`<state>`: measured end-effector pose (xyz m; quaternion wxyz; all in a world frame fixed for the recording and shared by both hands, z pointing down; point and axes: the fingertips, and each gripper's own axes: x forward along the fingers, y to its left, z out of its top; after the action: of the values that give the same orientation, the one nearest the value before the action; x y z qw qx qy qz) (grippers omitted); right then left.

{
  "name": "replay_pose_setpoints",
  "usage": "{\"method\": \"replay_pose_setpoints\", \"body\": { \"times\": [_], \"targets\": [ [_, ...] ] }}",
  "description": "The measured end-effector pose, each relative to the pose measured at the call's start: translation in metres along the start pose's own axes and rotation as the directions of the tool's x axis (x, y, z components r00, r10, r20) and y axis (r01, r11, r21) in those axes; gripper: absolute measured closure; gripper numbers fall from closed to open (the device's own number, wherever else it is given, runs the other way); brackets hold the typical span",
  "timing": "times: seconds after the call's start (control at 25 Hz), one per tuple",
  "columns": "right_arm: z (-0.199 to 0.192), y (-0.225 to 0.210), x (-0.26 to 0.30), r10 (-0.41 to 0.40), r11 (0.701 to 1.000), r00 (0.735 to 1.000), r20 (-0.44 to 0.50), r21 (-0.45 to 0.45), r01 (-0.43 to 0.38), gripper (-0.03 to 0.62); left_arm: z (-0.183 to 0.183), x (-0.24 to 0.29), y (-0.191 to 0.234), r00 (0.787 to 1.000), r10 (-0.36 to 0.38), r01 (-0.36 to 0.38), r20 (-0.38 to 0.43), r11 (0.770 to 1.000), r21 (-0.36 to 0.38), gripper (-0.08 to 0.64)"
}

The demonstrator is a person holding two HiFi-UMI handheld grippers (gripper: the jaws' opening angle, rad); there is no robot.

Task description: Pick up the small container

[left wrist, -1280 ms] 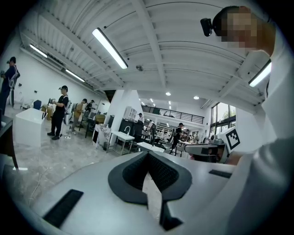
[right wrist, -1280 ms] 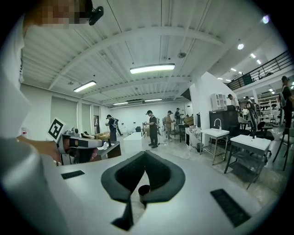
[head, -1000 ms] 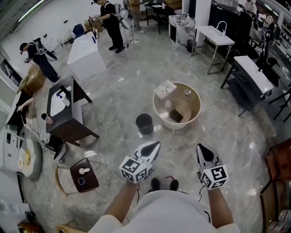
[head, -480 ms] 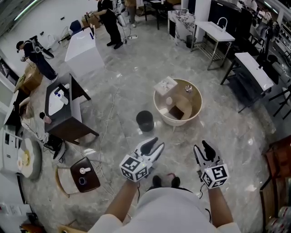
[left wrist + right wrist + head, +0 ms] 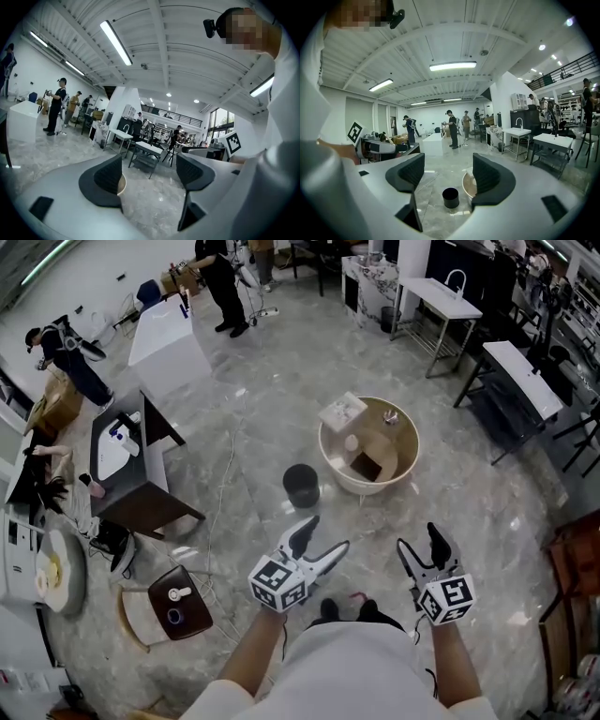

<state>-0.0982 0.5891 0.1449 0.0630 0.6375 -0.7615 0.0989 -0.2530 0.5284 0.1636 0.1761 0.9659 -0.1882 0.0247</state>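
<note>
On floor [image 5: 281, 399], small black container [image 5: 301, 486] seen upright, just beside round tub [image 5: 370, 489], well ahead of grippers. Jaws of left gripper [image 5: 319, 540] and right gripper [image 5: 420, 542] just opened wide, nothing between. Judged light, rigid, smooth; rim wall to be pinched.

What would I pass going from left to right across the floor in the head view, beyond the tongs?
Dark low table → small black container → round beige tub → long white table.
</note>
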Motion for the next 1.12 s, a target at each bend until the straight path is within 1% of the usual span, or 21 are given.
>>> {"method": "replay_pose_setpoints", "body": {
  "times": [0.08, 0.16, 0.28, 0.56, 0.88, 1.12],
  "targets": [
    [-0.001, 0.004, 0.002, -0.007, 1.000, 1.000, 0.002, -0.002, 0.007, 0.238, -0.003, -0.004, 0.003, 1.000, -0.005, 0.005, -0.009, 1.000, 0.002, 0.177],
    [-0.002, 0.007, 0.002, -0.012, 1.000, 1.000, 0.003, -0.005, 0.012, 0.227, -0.005, -0.007, 0.005, 1.000, -0.008, 0.008, -0.012, 1.000, 0.004, 0.175],
    [-0.004, 0.011, 0.002, -0.020, 1.000, 1.000, 0.000, -0.005, 0.020, 0.224, -0.004, -0.011, 0.007, 1.000, -0.012, 0.012, -0.015, 1.000, 0.014, 0.166],
    [-0.005, 0.014, 0.009, -0.019, 1.000, 1.000, -0.012, -0.017, 0.019, 0.221, 0.001, -0.011, 0.021, 1.000, -0.001, 0.001, -0.001, 1.000, 0.007, 0.149],
    [-0.008, -0.003, 0.032, 0.007, 1.000, 0.999, -0.038, -0.015, -0.007, 0.221, 0.001, 0.007, 0.038, 1.000, 0.025, -0.025, -0.012, 1.000, -0.015, 0.144],
    [-0.006, -0.040, 0.063, 0.026, 1.000, 0.998, -0.057, 0.002, -0.026, 0.221, 0.008, 0.047, 0.055, 0.999, 0.040, -0.041, -0.029, 0.999, -0.027, 0.144]
  ]
}}
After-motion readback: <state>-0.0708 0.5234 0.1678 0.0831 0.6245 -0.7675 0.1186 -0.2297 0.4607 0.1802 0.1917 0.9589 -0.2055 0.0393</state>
